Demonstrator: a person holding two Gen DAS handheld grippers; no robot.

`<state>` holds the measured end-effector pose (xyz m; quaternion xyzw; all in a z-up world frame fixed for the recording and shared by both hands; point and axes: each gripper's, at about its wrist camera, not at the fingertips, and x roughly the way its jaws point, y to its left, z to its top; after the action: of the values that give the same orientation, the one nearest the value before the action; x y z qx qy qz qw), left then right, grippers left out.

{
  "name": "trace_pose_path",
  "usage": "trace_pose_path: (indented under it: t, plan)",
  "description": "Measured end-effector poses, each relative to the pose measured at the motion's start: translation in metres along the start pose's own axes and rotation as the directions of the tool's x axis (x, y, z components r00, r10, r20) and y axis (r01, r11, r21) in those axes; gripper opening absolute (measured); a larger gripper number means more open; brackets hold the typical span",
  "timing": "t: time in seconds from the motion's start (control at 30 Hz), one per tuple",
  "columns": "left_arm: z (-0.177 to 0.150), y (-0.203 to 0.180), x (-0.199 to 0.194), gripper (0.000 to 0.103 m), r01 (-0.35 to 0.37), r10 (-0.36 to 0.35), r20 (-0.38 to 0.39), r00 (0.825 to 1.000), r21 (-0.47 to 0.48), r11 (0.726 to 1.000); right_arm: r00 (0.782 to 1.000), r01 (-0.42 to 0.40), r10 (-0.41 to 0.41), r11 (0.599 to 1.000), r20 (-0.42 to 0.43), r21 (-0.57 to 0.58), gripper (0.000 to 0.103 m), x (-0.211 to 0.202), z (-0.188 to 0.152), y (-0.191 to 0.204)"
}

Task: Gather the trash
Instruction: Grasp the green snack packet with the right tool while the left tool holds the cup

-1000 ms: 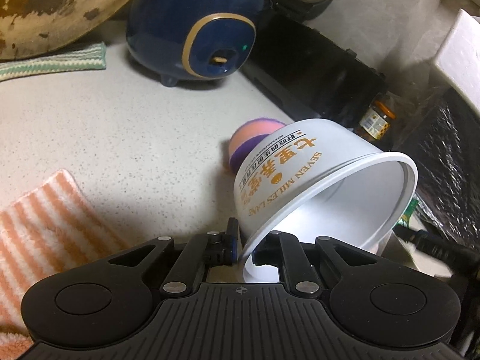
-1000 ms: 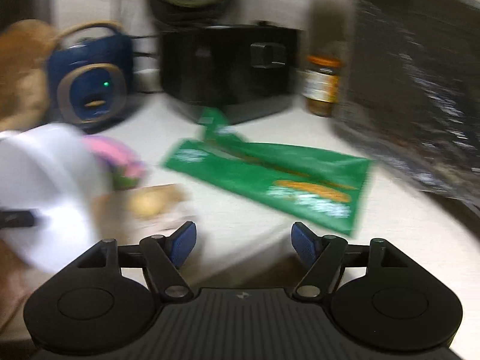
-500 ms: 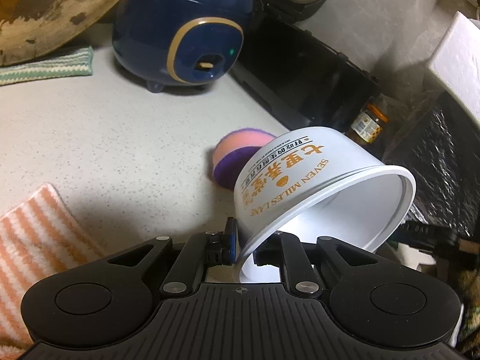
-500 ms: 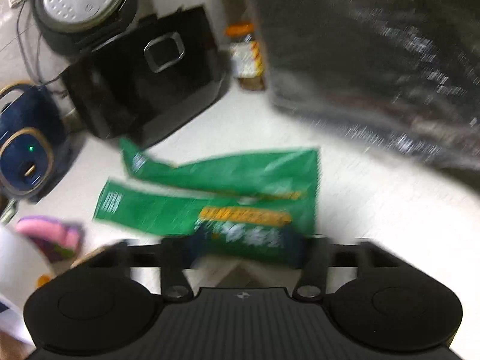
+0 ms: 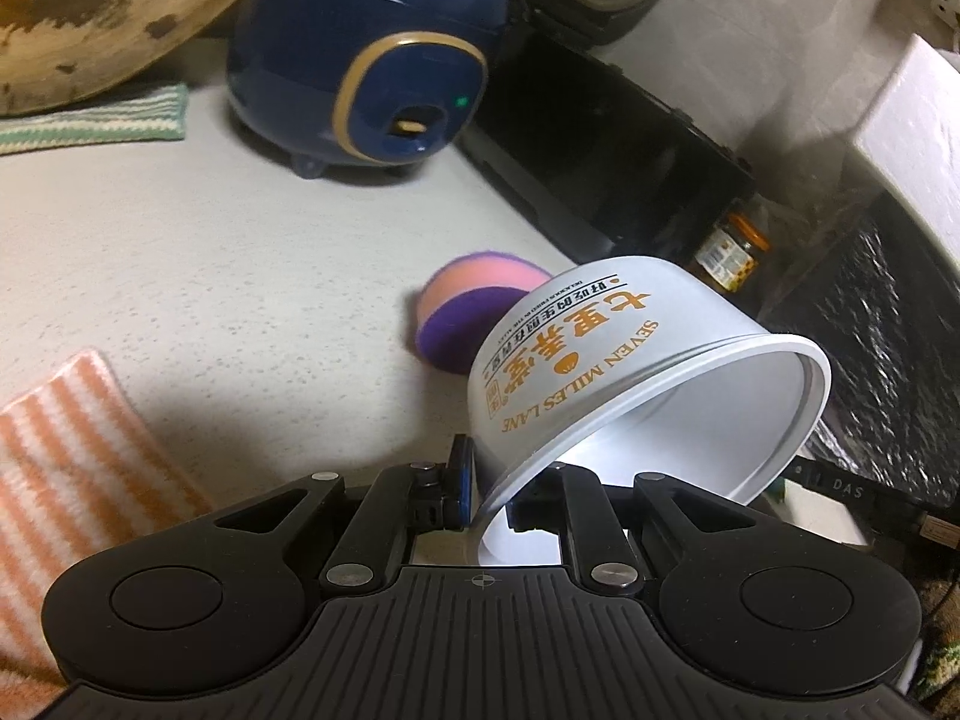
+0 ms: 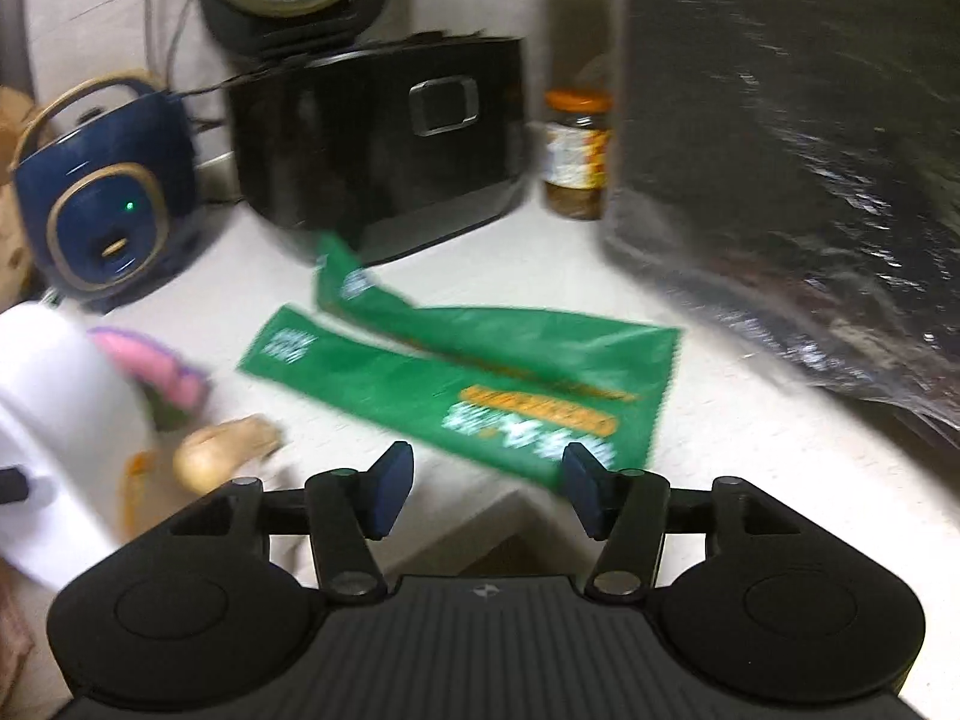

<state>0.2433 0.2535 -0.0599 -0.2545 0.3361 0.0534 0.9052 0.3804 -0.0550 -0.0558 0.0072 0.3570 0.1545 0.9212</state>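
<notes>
Your right gripper (image 6: pixel 483 489) stands with its jaws parted and nothing between them. Half a second back they had drawn in over the green wrapper (image 6: pixel 480 384); they have just been opening again, and the wrapper lies flat on the counter (image 6: pixel 738 420). Read that as a missed or released pinch: the wrapper is not collected yet.

Wrapper position: its near printed corner sits just ahead of the right-hand pad, touching or a shade beyond it. The frame is smeared, so you can't be sure which. The rest runs away up and left toward the black appliance (image 6: pixel 384 138).

Your left gripper (image 5: pixel 486 495) is clamped on the rim of the white paper bowl (image 5: pixel 606 372), bowl tipped on its side, mouth open toward the right. Hold unchanged over the last second. A pink-and-purple sponge (image 5: pixel 468 312) lies just behind the bowl.
</notes>
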Motion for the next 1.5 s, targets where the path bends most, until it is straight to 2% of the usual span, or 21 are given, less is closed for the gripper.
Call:
trace_pose_path:
  t: [0.07,0.2,0.33,0.4,0.47,0.5,0.6,0.67,0.7,0.73,0.8,0.83,0.87,0.93,1.07,1.13,1.2,1.27,1.33,1.37,1.5]
  plan:
    - [0.000,0.002,-0.004,0.014,-0.009,0.009,0.002,1.000,-0.004,1.000,1.000,0.010,-0.010,0.999,-0.006,0.042,0.057,0.001,0.001,-0.010]
    - [-0.002,0.003,-0.008,0.014,-0.016,0.016,0.007,1.000,-0.005,1.000,0.999,-0.047,0.045,0.989,0.016,0.143,0.062,-0.002,-0.001,-0.027]
    - [-0.002,0.004,-0.008,0.014,-0.011,0.011,0.001,1.000,-0.006,1.000,0.999,-0.018,0.009,0.976,0.044,0.216,0.062,0.011,0.010,-0.035]
    - [-0.001,0.004,-0.007,0.014,-0.015,0.015,0.000,1.000,-0.009,1.000,0.999,-0.032,0.026,0.968,0.028,0.249,0.058,0.023,0.015,-0.042]
    - [-0.001,0.004,-0.006,0.014,-0.020,0.020,-0.003,1.000,-0.012,1.000,0.998,-0.056,0.062,0.961,-0.012,0.272,0.037,0.034,0.016,-0.046]
    - [-0.001,0.004,-0.006,0.014,-0.022,0.022,-0.003,1.000,-0.014,1.000,0.997,-0.058,0.069,0.959,-0.030,0.279,0.034,0.038,0.015,-0.048]
    - [-0.001,0.005,-0.005,0.014,-0.027,0.027,-0.005,1.000,-0.021,0.999,0.991,-0.105,0.125,0.957,-0.058,0.271,0.025,0.029,0.008,-0.044]
    - [0.001,0.006,-0.004,0.014,-0.030,0.030,-0.007,1.000,-0.024,0.999,0.957,-0.246,0.279,0.926,-0.081,0.285,0.023,0.017,0.003,-0.041]
    - [0.001,0.006,-0.004,0.014,-0.031,0.031,-0.006,1.000,-0.026,0.999,0.940,-0.297,0.330,0.917,-0.089,0.267,0.023,0.010,0.002,-0.036]
    - [0.001,0.005,-0.004,0.014,-0.032,0.032,-0.006,0.999,-0.027,0.999,0.936,-0.315,0.340,0.924,-0.092,0.215,0.023,0.002,0.003,-0.029]
    - [0.001,0.004,-0.003,0.014,-0.032,0.031,-0.009,0.999,-0.028,0.999,0.954,-0.288,0.293,0.955,-0.067,0.077,0.023,-0.009,0.009,-0.014]
    - [0.000,0.003,-0.003,0.014,-0.032,0.031,-0.012,0.999,-0.023,0.999,0.964,-0.261,0.261,0.965,-0.046,-0.004,0.028,-0.011,0.012,-0.006]
    - [-0.001,0.001,-0.003,0.014,-0.033,0.033,-0.014,0.999,-0.017,0.999,0.974,-0.225,0.223,0.972,-0.030,-0.069,0.041,-0.008,0.017,0.001]
    - [-0.003,0.000,-0.003,0.014,-0.039,0.039,-0.017,0.999,-0.002,0.999,0.985,-0.175,0.174,0.975,-0.020,-0.135,0.059,0.006,0.025,0.010]
    - [-0.006,0.003,-0.009,0.015,-0.045,0.045,-0.009,0.999,-0.006,0.999,0.995,-0.085,0.077,0.986,-0.061,-0.142,0.059,0.050,0.033,0.002]
    - [-0.007,0.004,-0.011,0.015,-0.049,0.049,-0.002,0.999,-0.005,0.999,0.992,-0.099,0.094,0.993,-0.084,-0.058,0.060,0.060,0.030,-0.013]
    - [-0.008,0.005,-0.013,0.015,-0.049,0.049,0.009,0.999,-0.009,0.999,0.979,-0.163,0.169,0.985,-0.113,0.063,0.061,0.054,0.026,-0.029]
    - [-0.008,0.004,-0.015,0.016,-0.049,0.049,0.019,0.999,-0.014,0.999,0.938,-0.289,0.312,0.945,-0.152,0.156,0.061,0.043,0.021,-0.032]
    - [-0.009,0.001,-0.015,0.016,-0.049,0.049,0.027,0.998,-0.004,0.999,0.879,-0.419,0.449,0.888,-0.159,0.190,0.061,0.026,0.014,-0.029]
    - [-0.009,-0.001,-0.015,0.016,-0.050,0.050,0.031,0.998,0.006,0.999,0.874,-0.439,0.462,0.884,-0.154,0.161,0.061,0.018,0.014,-0.024]
    - [-0.011,-0.009,-0.013,0.015,-0.059,0.056,0.050,0.997,0.068,0.996,0.941,-0.335,0.328,0.937,-0.077,-0.097,0.063,0.006,0.023,0.015]
